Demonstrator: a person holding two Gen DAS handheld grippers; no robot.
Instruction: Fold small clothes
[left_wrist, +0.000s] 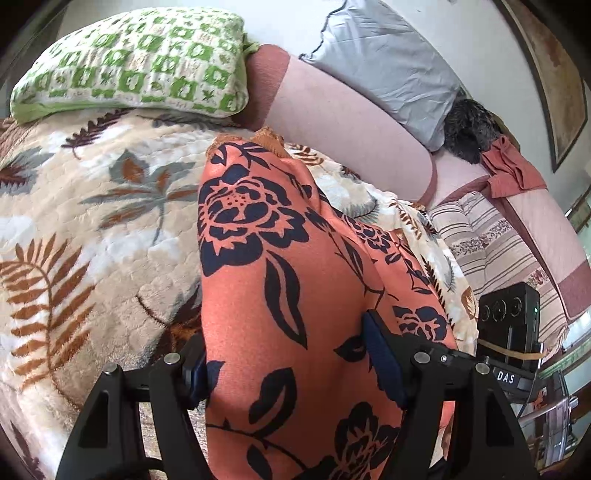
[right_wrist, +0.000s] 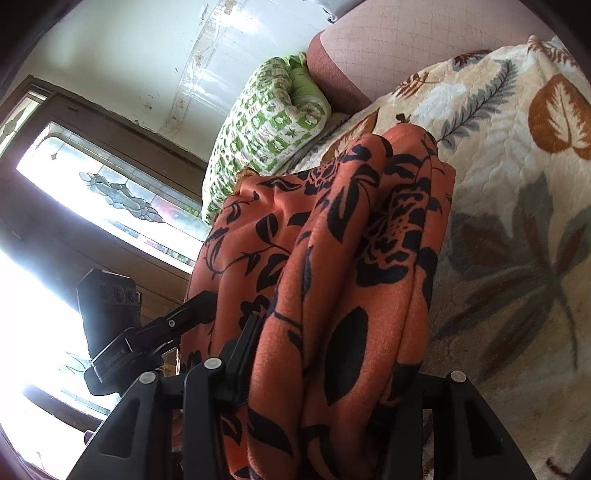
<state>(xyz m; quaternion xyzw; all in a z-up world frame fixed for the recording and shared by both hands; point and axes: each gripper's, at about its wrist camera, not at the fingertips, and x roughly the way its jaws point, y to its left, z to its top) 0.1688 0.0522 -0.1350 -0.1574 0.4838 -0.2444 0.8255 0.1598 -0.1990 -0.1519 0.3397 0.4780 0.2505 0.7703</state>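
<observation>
Fingers of the left gripper are pinching a wide fold of the orange floral garment; the right gripper is clamping a bunched fold of it too; the garment is trailing down onto the leaf-patterned blanket covering the bed, near the green pillow; no containers are showing

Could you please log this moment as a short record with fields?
garment: orange cloth with dark navy flower print, bunched, far end trailing on the bed
left gripper: shut on the cloth
right gripper: shut on the cloth
surface: cream plush blanket with leaf pattern
nearby: green-and-white patterned pillow, grey pillow
fold: not yet laid flat
</observation>
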